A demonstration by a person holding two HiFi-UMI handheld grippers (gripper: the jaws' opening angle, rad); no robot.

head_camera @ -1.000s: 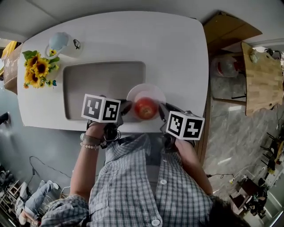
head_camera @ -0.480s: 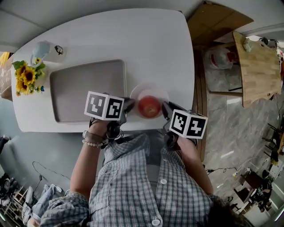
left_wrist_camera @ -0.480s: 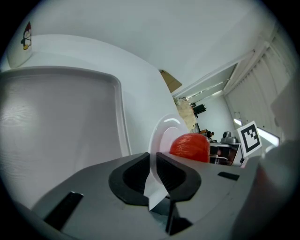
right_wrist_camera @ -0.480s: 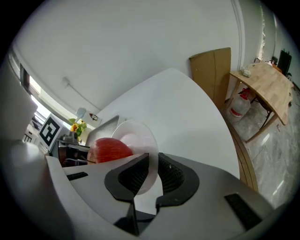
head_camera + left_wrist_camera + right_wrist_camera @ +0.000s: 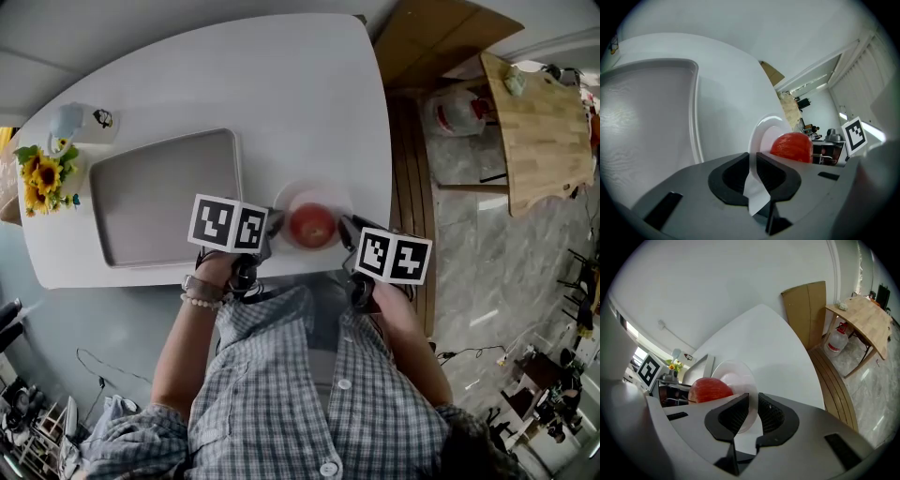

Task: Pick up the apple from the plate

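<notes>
A red apple [image 5: 312,225] lies on a small white plate [image 5: 311,190] near the front edge of the white table [image 5: 281,94]. My left gripper [image 5: 273,226] is shut on the plate's left rim and my right gripper [image 5: 346,231] on its right rim. In the left gripper view the plate [image 5: 763,134] runs as a thin white edge into the narrow slot of the left gripper [image 5: 753,160], with the apple [image 5: 791,146] just beyond. In the right gripper view the plate [image 5: 735,373] passes into the right gripper [image 5: 753,402], the apple [image 5: 710,389] to the left.
A grey tray [image 5: 164,197] lies left of the plate. Sunflowers [image 5: 42,176] and a pale mug [image 5: 67,119] stand at the table's far left. Beyond the table's right edge are a wooden side table [image 5: 534,122] and a water jug [image 5: 450,111] on the floor.
The plate with the apple, held by both grippers, has shifted right along the table, from beside the tray's corner to well clear of it. The head view has swung too.
</notes>
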